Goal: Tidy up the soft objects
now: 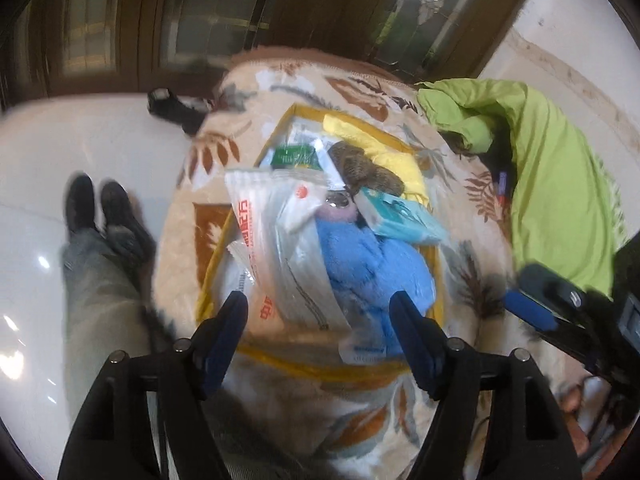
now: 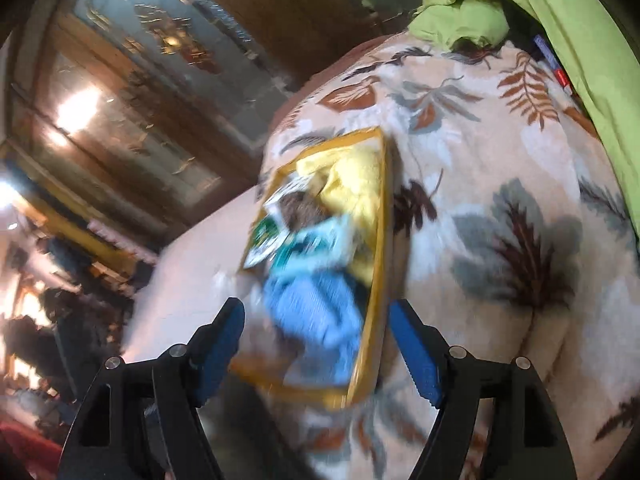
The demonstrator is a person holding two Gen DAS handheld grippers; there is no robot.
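Pale shiny floor tiles (image 1: 80,136) and dark wooden cabinets (image 1: 120,20) surround the bed, whose leaf-patterned blanket (image 2: 480,152) carries the yellow-rimmed box (image 1: 384,130) I am filling with soft things. Inside the box lie a blue plush toy (image 1: 372,256), a yellow cloth (image 1: 384,152) at the far end, a brown furry piece (image 1: 360,168) between them, a teal packet (image 1: 404,220) resting on the plush, and clear plastic bags (image 1: 280,240) with red print that spill over the near-left rim. My left claw (image 1: 320,312) hangs spread wide above the near end of the box, holding nothing; my right claw (image 2: 316,316) is just as wide and bare, over the near-right corner of the box. I judge the main risk to be that heap: it sits higher than the rim, so a careless nudge could slide the slippery bags or the teal packet out onto the blanket. The box looks soft-sided and rests on springy bedding, so pressing down hard might tip or fold it. To the left of the box the bed edge is near, with a person's legs and dark shoes (image 1: 96,204) on the floor beyond. To the right of the box the blanket offers open room up to the green quilt (image 1: 560,184). My two claws sit close together there and could knock each other.
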